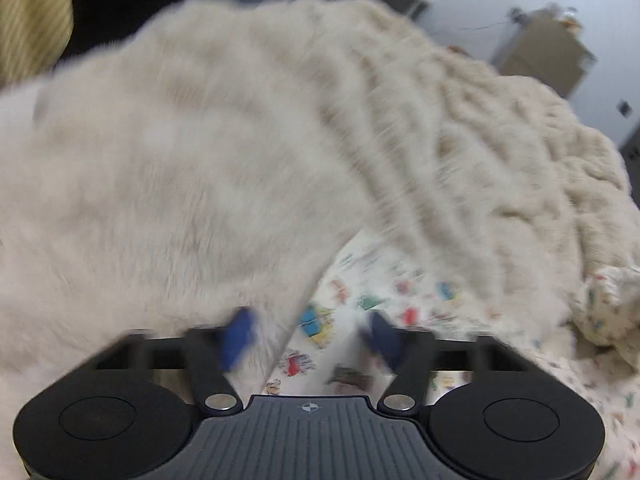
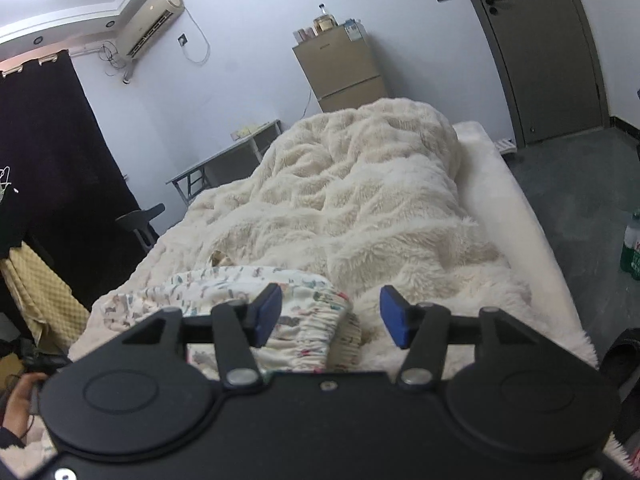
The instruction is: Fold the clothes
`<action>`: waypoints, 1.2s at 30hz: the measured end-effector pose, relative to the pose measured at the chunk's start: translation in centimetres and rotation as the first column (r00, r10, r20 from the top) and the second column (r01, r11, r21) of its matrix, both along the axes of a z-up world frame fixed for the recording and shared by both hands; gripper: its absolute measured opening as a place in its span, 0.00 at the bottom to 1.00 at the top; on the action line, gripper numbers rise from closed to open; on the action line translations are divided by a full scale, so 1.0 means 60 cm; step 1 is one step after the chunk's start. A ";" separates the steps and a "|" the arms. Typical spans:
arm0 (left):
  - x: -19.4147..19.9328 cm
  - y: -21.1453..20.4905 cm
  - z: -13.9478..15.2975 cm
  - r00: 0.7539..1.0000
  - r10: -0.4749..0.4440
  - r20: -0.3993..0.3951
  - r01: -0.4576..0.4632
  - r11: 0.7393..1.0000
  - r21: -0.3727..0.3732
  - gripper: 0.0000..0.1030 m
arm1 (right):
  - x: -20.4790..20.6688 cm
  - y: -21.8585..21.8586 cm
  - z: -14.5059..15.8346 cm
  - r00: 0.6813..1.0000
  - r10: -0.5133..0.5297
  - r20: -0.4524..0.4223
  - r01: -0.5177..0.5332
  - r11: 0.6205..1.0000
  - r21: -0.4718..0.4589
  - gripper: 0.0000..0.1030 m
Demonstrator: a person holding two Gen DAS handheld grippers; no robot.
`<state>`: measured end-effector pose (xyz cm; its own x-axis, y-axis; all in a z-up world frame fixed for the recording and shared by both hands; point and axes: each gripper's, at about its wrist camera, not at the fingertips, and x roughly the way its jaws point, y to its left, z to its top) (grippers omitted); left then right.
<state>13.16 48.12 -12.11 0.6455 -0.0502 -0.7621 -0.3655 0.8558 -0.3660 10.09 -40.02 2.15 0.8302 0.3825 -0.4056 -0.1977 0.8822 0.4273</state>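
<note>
A white garment with a small colourful print (image 2: pixel 256 300) lies crumpled on the near end of the bed; its gathered elastic edge (image 2: pixel 320 332) sits between my right gripper's fingers. My right gripper (image 2: pixel 332 318) is open just above it and holds nothing. In the blurred left wrist view, my left gripper (image 1: pixel 308 338) is open low over the same printed cloth (image 1: pixel 380 304). A fluffy cream fabric (image 1: pixel 180 180) fills the left of that view and brushes the left finger (image 1: pixel 238 336); it is not clamped.
A thick fluffy cream blanket (image 2: pixel 360 200) is heaped across the bed. The white mattress edge (image 2: pixel 516 216) runs along the right, with grey floor beyond. A brown fridge (image 2: pixel 344 68), grey desk (image 2: pixel 228 160), dark curtain (image 2: pixel 52 168) and door (image 2: pixel 532 40) stand behind. A bottle (image 2: pixel 632 248) stands on the floor.
</note>
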 end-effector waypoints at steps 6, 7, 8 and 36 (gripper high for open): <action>0.005 -0.006 0.046 0.995 0.100 -0.009 -0.096 0.974 0.205 0.16 | 0.001 0.012 -0.002 0.999 0.031 -0.010 -0.031 1.000 -0.004 0.52; 0.010 -0.012 0.054 0.993 0.112 -0.036 -0.099 0.958 0.268 0.33 | 0.001 0.013 -0.002 0.999 0.032 -0.012 -0.032 0.999 -0.006 0.52; 0.016 -0.025 0.070 0.994 0.098 -0.051 -0.075 0.937 0.340 0.42 | 0.001 0.013 -0.002 0.999 0.032 -0.011 -0.032 0.999 -0.009 0.52; 0.224 -0.510 0.088 0.903 -0.425 0.065 0.382 0.861 0.336 0.08 | -0.025 0.049 -0.065 0.990 0.099 -0.104 -0.105 0.993 -0.054 0.52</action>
